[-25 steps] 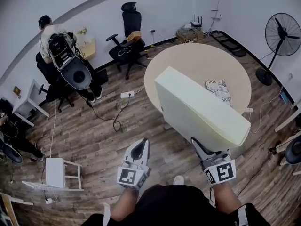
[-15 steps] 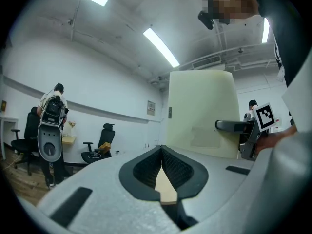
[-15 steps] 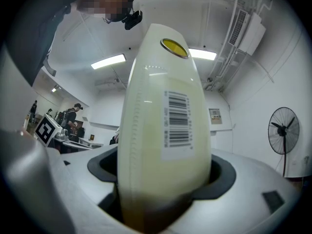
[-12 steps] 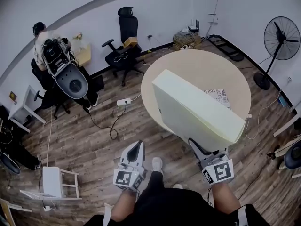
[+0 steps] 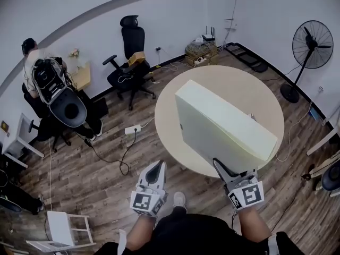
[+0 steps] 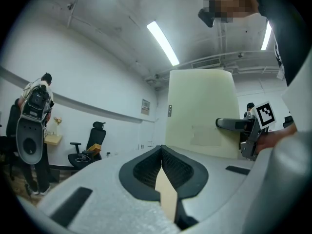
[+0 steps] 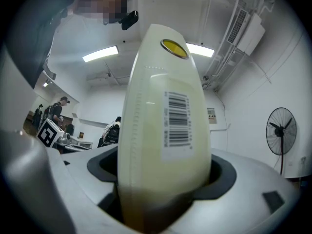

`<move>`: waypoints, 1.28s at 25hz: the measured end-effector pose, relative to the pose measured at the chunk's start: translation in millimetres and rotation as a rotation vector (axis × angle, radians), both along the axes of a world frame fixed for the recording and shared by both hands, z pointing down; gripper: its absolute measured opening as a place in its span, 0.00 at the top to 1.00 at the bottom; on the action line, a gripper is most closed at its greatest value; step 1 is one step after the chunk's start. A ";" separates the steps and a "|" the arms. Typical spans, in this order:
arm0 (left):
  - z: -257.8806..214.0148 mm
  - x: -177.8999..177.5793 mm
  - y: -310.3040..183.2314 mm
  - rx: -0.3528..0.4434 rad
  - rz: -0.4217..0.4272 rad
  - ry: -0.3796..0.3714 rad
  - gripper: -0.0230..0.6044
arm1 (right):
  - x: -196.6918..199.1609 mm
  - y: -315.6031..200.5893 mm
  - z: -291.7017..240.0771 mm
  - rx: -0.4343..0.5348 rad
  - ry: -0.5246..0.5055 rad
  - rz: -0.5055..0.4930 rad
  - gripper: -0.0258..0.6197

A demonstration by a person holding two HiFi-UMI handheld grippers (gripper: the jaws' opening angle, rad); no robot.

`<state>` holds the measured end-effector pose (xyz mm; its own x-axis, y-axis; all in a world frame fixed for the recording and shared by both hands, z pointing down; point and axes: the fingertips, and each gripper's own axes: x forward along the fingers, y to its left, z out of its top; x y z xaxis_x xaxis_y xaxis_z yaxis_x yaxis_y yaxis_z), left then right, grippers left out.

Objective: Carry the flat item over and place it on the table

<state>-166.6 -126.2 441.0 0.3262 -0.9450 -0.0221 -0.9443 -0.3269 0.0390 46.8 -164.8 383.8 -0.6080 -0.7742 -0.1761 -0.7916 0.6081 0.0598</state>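
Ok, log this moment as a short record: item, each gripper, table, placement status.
item: pale flat slab, held on edge and tilted
right gripper: jaws clamped on the slab's near edge
left gripper: jaws together, nothing held, apart from the slab
table: round, tan, ahead and partly hidden behind the slab
placement: not yet laid on the table

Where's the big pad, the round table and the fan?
foam pad (image 5: 223,124), head view, on its broad face.
round table (image 5: 234,81), head view, on its bare top.
fan (image 5: 312,37), head view, on its round cage.
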 end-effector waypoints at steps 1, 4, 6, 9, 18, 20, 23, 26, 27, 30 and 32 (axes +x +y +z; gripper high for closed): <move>-0.8 -4.4 -11.8 0.003 0.009 0.002 0.96 | -3.7 -9.4 -0.2 -0.001 0.007 0.010 0.32; -2.9 -16.3 -44.3 0.011 0.036 0.008 0.96 | -15.5 -36.3 1.4 -0.013 0.028 0.038 0.32; -2.3 -20.8 -62.3 0.014 0.060 0.016 0.96 | -20.5 -51.2 3.5 -0.022 0.040 0.061 0.32; -1.2 -29.2 -86.5 0.012 0.098 0.024 0.96 | -29.4 -71.4 5.5 -0.030 0.053 0.091 0.32; 7.0 -49.0 -136.1 -0.010 0.177 0.003 0.96 | -37.9 -116.2 31.6 -0.154 -0.014 0.138 0.32; 12.6 -53.2 -145.8 -0.026 0.176 0.006 0.96 | -37.6 -126.6 41.5 -0.210 -0.050 0.129 0.32; 21.4 -51.0 -155.3 -0.049 0.172 0.007 0.96 | -29.5 -140.5 59.4 -0.318 -0.130 0.103 0.32; 26.3 -42.1 -158.9 -0.060 0.169 0.007 0.96 | -18.6 -150.9 77.0 -0.435 -0.241 0.055 0.32; 27.6 -38.8 -159.9 -0.064 0.169 0.006 0.96 | -15.8 -153.7 82.8 -0.473 -0.280 0.036 0.32; 31.6 -33.3 -163.9 -0.081 0.167 0.000 0.96 | -13.8 -162.5 102.4 -0.587 -0.390 -0.021 0.32; 35.5 -33.6 -166.6 -0.096 0.161 -0.003 0.96 | -17.1 -169.1 117.4 -0.659 -0.440 -0.053 0.32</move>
